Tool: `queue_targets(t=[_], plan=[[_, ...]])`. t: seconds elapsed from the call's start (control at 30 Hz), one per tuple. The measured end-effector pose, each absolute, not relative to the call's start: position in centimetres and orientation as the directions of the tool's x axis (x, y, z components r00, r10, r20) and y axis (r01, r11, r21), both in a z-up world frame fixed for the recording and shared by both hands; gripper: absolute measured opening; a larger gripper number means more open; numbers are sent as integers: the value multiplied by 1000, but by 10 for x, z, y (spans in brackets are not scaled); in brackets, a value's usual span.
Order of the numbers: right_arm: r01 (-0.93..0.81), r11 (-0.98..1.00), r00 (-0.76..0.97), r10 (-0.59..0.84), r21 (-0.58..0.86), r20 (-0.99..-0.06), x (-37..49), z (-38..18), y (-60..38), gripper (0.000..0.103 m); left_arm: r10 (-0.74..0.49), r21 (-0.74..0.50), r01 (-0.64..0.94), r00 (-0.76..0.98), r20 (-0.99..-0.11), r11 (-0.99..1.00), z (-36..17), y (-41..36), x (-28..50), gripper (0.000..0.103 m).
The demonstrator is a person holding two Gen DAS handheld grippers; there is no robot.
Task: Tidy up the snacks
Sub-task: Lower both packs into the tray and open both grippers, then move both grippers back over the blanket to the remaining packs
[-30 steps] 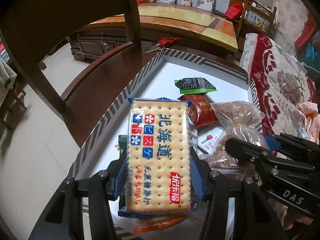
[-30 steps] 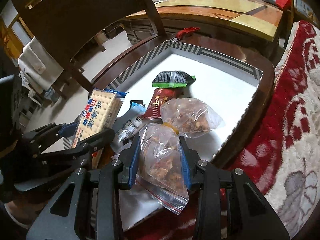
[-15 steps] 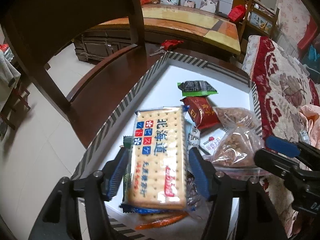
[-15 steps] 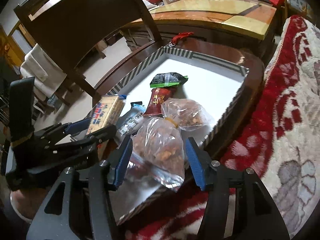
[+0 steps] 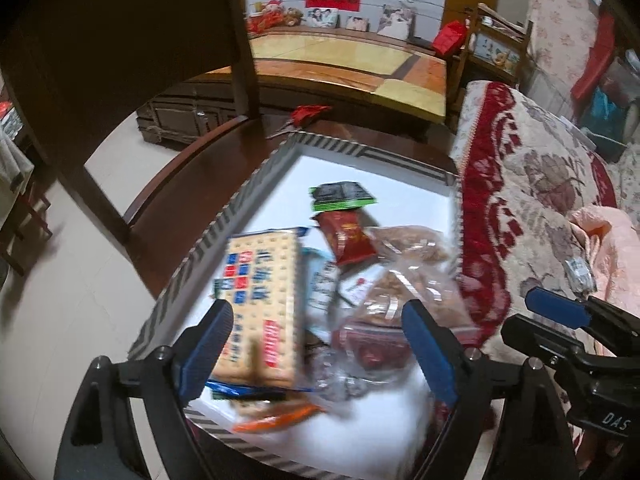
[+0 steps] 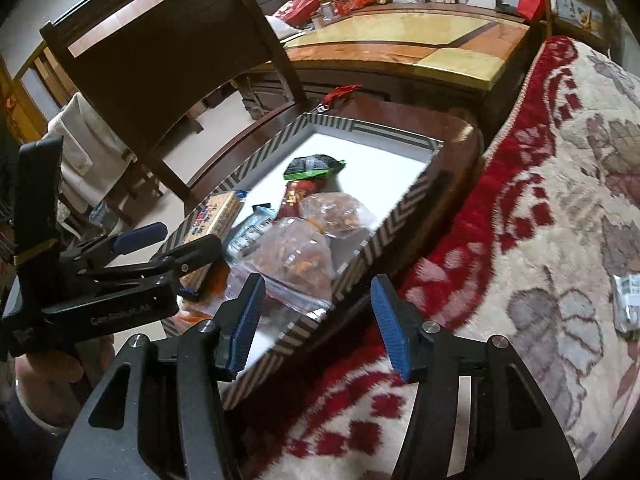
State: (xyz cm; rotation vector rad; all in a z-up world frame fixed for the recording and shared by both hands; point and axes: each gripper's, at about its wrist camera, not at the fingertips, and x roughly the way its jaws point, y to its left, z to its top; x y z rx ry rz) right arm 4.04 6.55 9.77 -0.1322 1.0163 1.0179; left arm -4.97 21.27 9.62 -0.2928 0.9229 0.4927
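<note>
A striped-rim tray (image 5: 224, 220) with a white floor holds the snacks. A cracker packet (image 5: 260, 304) lies at its near left, free of my left gripper (image 5: 318, 344), whose jaws are opening wide above it with no pad on it. Beside it lie two clear bags of brown snacks (image 5: 408, 280), a red packet (image 5: 348, 236) and a green-black packet (image 5: 340, 196). My right gripper (image 6: 318, 320) hangs open and empty over the tray's near wall (image 6: 400, 208). The clear bags (image 6: 300, 256) rest in the tray ahead of it. The left gripper (image 6: 172, 242) shows at left.
The tray sits on a dark wooden seat with a tall chair back (image 5: 120, 40) at the left. A red and cream blanket (image 6: 540, 200) fills the right side, with a small packet (image 6: 626, 304) on it. A low cabinet (image 5: 352, 60) stands behind.
My left gripper let go of the cracker packet, which now lies in the tray, and drew back and up. My right gripper released the clear bag and pulled back toward the blanket.
</note>
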Motion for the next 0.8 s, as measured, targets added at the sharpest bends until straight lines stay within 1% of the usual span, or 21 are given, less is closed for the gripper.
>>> queue_targets(t=[0.27,0.63,0.8], plan=[[-694,627,177,626,355,-760,53,91,14,55,216,-37,-426,530,-820,904,99,164,-28,88],[-546,752,235,560,369,-794,83,59,-75,55,88,-66,-267,527,-845,961,90,91,15,88],[-465,815,295,511,346,-807,105,52,-122,55,23,-95,-205,509,-861,974,83,60,43,88]])
